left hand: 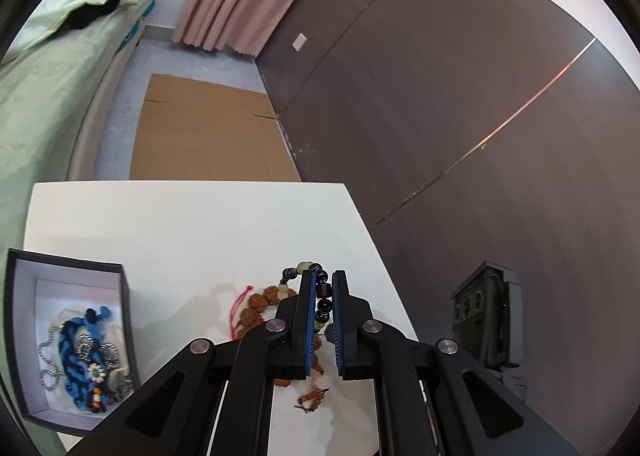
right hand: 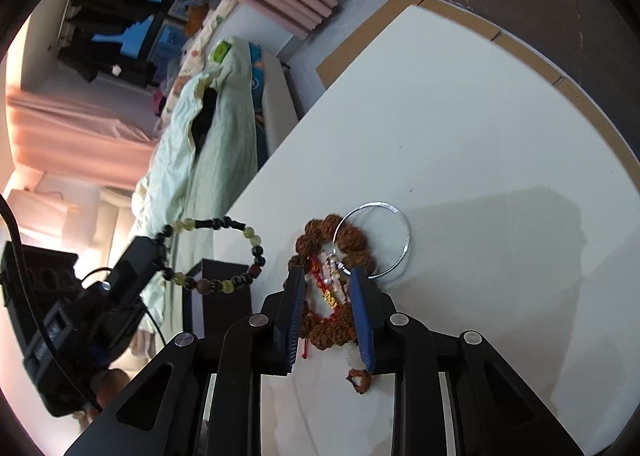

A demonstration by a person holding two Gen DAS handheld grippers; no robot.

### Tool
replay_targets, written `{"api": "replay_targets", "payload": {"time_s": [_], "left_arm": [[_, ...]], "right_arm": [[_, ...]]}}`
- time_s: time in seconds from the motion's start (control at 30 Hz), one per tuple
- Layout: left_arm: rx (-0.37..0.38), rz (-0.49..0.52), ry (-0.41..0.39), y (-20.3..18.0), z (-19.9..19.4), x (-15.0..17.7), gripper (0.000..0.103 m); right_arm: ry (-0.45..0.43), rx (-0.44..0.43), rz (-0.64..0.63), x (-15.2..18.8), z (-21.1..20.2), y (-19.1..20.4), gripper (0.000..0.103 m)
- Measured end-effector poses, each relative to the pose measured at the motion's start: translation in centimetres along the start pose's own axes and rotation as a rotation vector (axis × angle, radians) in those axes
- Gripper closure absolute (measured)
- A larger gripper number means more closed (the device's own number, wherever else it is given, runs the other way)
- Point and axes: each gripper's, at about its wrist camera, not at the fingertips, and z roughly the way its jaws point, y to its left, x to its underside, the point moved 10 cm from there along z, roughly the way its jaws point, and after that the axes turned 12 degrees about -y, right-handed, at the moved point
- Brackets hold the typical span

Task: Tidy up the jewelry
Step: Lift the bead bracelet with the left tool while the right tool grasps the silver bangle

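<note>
My left gripper [left hand: 323,274] is shut on a bracelet of dark and pale green beads [left hand: 294,270], which hangs above the white table [left hand: 180,223]. In the right wrist view that bracelet [right hand: 256,242] dangles as a loop from the left gripper [right hand: 154,250]. My right gripper [right hand: 326,274] stands low over a brown seed bracelet [right hand: 352,236]. Its fingers straddle part of the bracelet and a red cord with a gold charm [right hand: 330,298], and the pads do not visibly press. A thin silver bangle [right hand: 404,228] lies over the seed bracelet.
A dark open box [left hand: 68,262] at the table's left holds a blue braid, a chain and other pieces. A bed with green bedding [left hand: 36,103] lies beyond the left edge. Flat cardboard [left hand: 200,127] covers the floor. A dark wall [left hand: 460,95] and a black case [left hand: 484,312] stand to the right.
</note>
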Motion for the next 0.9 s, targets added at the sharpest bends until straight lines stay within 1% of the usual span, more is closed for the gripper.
{"api": "replay_targets", "payload": {"time_s": [0.07,0.13,0.27,0.5,0.73,0.83,0.9], "left_arm": [[-0.004,-0.004,-0.005,0.3,-0.2,-0.2,0.096],[-0.005,-0.007,-0.007,0.6,-0.4,-0.2,0.096],[-0.004,-0.015,-0.011,1.2,-0.8,-0.4,0.096],[0.0,-0.027,-0.023,1.4,-1.1,-0.8,0.096],[-0.001,-0.032,-0.02,1.7,-0.9,-0.8,0.096],[-0.003,-0.034,-0.017,1.9,-0.9,-0.9,0.096],[-0.005,-0.033,-0.015,2.0,-0.9,-1.0,0.096]], "right_arm": [[0.016,0.019,0.008,0.3,0.4,-0.2,0.076],[0.024,0.027,0.055,0.4,0.6,-0.6,0.074],[0.022,0.021,0.127,0.6,0.8,-1.3,0.068],[0.009,0.025,0.224,0.7,1.8,-2.8,0.068],[-0.055,-0.074,0.39,-0.6,2.5,-3.8,0.068],[-0.066,-0.081,0.428,-0.8,2.8,-3.9,0.073],[-0.072,-0.051,0.423,-0.8,3.0,-4.2,0.093]]}}
